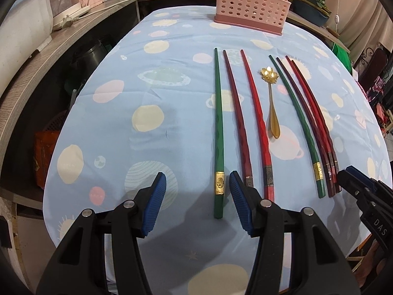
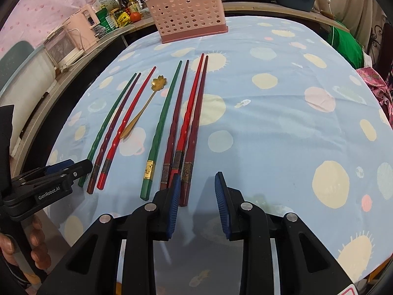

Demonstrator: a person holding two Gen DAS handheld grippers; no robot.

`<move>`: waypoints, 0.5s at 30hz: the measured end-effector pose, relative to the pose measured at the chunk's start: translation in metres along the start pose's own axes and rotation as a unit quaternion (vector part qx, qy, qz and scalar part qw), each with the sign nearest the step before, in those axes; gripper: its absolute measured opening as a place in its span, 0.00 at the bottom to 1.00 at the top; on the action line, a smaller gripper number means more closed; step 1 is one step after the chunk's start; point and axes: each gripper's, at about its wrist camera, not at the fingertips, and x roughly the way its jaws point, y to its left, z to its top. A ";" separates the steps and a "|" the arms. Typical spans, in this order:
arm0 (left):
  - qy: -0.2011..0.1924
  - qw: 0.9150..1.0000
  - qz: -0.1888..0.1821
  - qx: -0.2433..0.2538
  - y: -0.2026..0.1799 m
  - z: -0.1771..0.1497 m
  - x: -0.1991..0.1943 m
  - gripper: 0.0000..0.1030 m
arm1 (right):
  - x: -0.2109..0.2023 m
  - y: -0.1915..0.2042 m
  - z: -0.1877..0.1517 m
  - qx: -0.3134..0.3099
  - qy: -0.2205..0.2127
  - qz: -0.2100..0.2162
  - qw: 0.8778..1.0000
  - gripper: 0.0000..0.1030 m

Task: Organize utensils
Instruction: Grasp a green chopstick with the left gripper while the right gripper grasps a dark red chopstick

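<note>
Several chopsticks lie side by side on the blue patterned tablecloth (image 1: 172, 113): a green one (image 1: 217, 127), dark red and red ones (image 1: 255, 123), then a gold flower-bowl spoon (image 1: 271, 98), then a second group (image 1: 307, 127). They also show in the right wrist view, with the spoon (image 2: 145, 105) and the right group (image 2: 186, 123). A pink perforated utensil holder (image 1: 250, 2) stands at the far edge (image 2: 189, 12). My left gripper (image 1: 196, 184) is open, with the green chopstick's near end between its fingers. My right gripper (image 2: 196, 184) is open and empty beside the rightmost chopsticks' near ends.
A wooden counter (image 1: 36, 56) with appliances, bottles and a tomato curves round the table's left and far side. A planter tub (image 1: 312, 7) sits at the back right. Cloth items lie off the right edge (image 2: 378, 83).
</note>
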 end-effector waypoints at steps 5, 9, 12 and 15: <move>-0.002 1.000 0.004 0.003 -0.001 0.000 0.000 0.49 | -0.001 -0.004 0.001 0.004 -0.001 -0.005 1.000 0.27; -0.003 1.000 0.005 0.004 -0.002 -0.001 0.000 0.49 | -0.003 -0.003 0.001 -0.001 0.001 -0.005 1.000 0.27; -0.004 1.000 0.006 0.007 -0.003 -0.001 0.001 0.49 | -0.001 0.002 0.000 -0.010 0.003 -0.005 1.000 0.27; -0.004 1.000 0.002 0.009 -0.003 -0.001 0.000 0.48 | 0.000 0.004 0.000 -0.016 0.002 -0.008 1.000 0.27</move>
